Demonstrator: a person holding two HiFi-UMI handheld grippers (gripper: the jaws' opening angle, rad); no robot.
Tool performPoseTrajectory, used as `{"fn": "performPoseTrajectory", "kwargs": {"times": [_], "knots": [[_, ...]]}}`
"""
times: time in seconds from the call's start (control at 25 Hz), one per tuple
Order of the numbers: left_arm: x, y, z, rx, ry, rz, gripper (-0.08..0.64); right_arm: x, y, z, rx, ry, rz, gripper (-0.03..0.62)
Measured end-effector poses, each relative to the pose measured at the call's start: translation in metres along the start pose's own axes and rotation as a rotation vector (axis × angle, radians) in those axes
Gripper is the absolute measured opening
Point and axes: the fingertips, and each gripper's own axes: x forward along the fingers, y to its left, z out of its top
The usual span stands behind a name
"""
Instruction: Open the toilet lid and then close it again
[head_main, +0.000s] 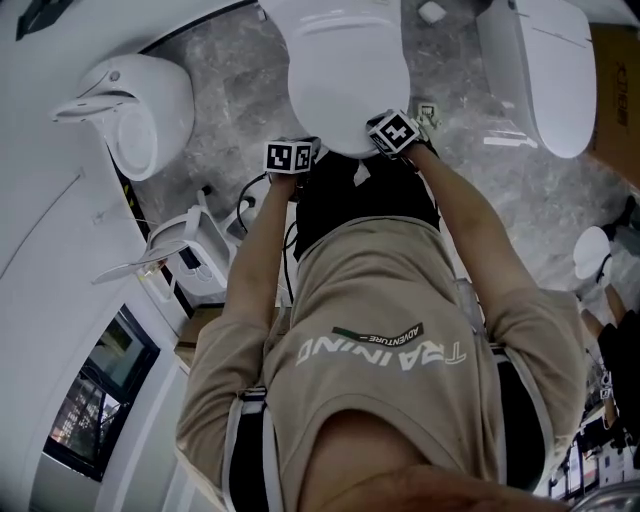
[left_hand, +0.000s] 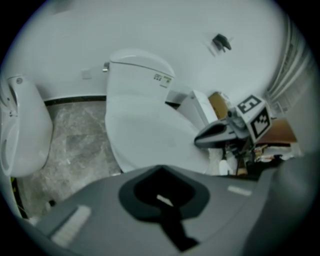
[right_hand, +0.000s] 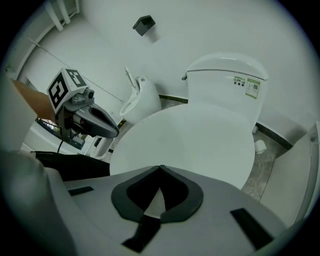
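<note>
A white toilet stands ahead of me, and its lid (head_main: 345, 70) lies down, or nearly down, over the bowl; the tank (right_hand: 225, 75) is behind it. Both grippers are at the lid's near rim. My left gripper (head_main: 296, 156) is at the rim's left, with its jaws shut and nothing between them (left_hand: 160, 168). My right gripper (head_main: 392, 134) is at the rim's right, its jaw tips meeting over the lid (right_hand: 159, 167). Each gripper shows in the other's view: the right gripper (left_hand: 220, 133) and the left gripper (right_hand: 95, 123). I cannot tell whether either one touches the lid.
A white urinal (head_main: 140, 110) hangs on the wall at the left. A second white toilet (head_main: 545, 70) stands at the right, with a brown cardboard box (head_main: 615, 90) beyond it. A small white roll (right_hand: 260, 146) lies on the grey marble floor (head_main: 230, 60).
</note>
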Motion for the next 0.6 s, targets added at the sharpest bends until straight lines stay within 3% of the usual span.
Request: {"fn": "performPoseTrajectory", "kwargs": {"times": [0.24, 0.36, 0.6], "knots": [[0.013, -0.001, -0.01, 0.021, 0.049, -0.026, 0.003, 0.009, 0.002, -0.008, 0.057, 0.004, -0.017, 0.014], [0.02, 0.002, -0.011, 0.077, 0.079, -0.035, 0.003, 0.01, -0.002, -0.007, 0.095, -0.004, -0.03, 0.014], [0.032, 0.006, -0.025, 0.128, 0.133, -0.094, 0.003, 0.018, -0.002, -0.02, 0.15, 0.017, -0.115, 0.014]]}}
